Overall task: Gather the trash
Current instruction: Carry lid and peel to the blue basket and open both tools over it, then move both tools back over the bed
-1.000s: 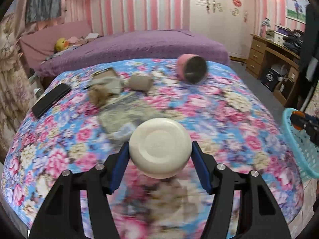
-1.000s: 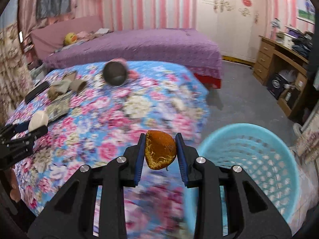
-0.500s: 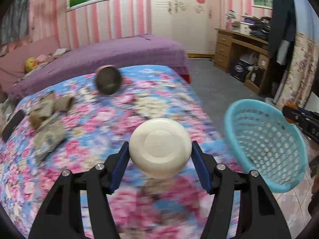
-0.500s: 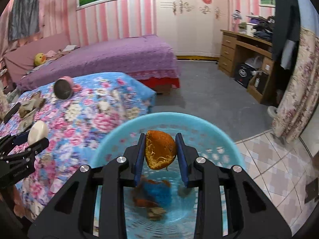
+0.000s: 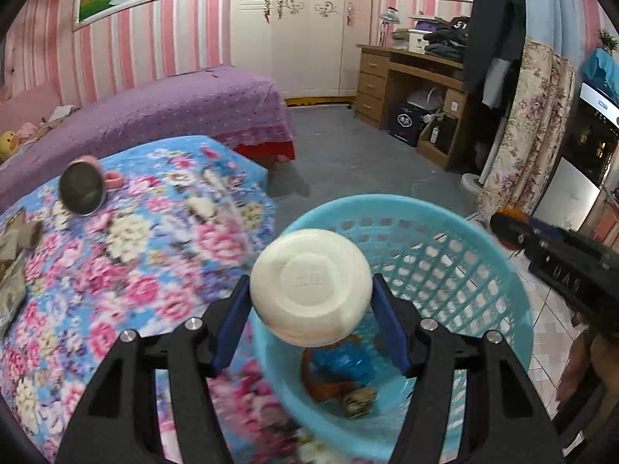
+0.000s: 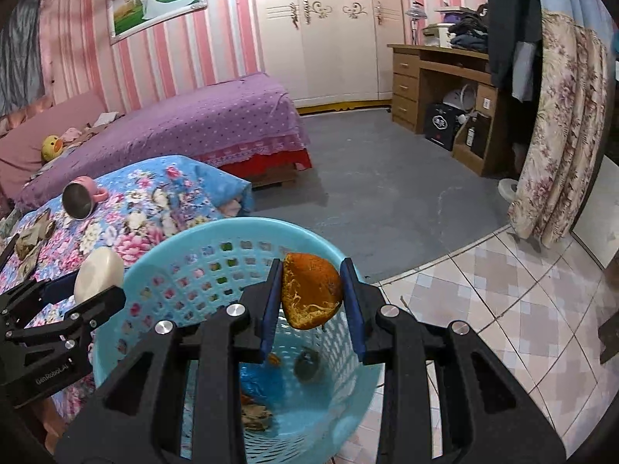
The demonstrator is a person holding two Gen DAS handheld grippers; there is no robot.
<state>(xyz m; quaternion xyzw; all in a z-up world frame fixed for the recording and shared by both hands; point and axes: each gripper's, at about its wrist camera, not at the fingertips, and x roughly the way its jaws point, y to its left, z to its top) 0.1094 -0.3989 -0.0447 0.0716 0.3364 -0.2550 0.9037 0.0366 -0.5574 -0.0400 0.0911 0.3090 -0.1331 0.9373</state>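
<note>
Drop-off step in hand. Right tool [image 6: 312, 297] was clenched on a piece of orange peel [image 6: 311, 295], poised above the open mouth of the blue basket [image 6: 216, 239] standing on the floor beside the flowered bed [image 6: 154, 193]. Left tool [image 5: 311, 301] gripped a round white lid-like disc [image 5: 311, 288], held over the basket's near rim, just left of the right tool. Scraps already lay at the basket bottom beneath both tools. Judged next move: part the right tool's fingers so the peel falls clear inside; left tool probably needs to carry further over the opening before releasing. More litter [image 5: 15, 247] lay on the bed, far left of the tools.
</note>
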